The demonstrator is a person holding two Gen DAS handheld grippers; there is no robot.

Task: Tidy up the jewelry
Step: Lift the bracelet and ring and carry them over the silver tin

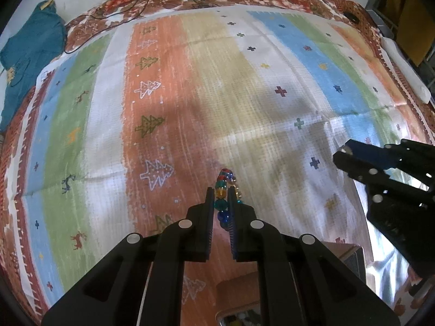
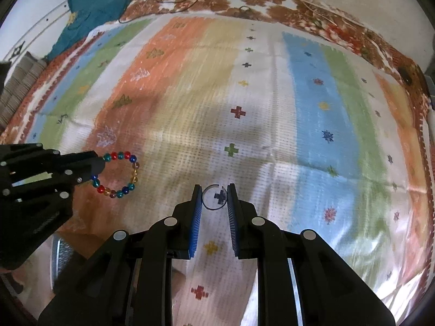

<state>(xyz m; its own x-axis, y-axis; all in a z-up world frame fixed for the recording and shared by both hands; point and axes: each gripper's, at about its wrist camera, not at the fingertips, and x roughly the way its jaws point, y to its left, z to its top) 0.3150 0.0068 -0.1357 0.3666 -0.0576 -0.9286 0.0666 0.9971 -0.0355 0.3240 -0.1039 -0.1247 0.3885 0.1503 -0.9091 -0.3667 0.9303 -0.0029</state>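
So both tongs hang above the striped cloth [image 2: 272, 108]: the left gripper [image 1: 220, 191] is pinching the beaded bracelet [image 2: 119, 174], and beside it the right gripper [image 2: 214, 190] is clamped on a thin open wire ring [image 2: 209, 207].

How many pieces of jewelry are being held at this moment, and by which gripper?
2. A beaded bracelet is pinched in the left gripper; a thin open ring sits between the right gripper's fingertips. More may lie in the box below, mostly hidden.
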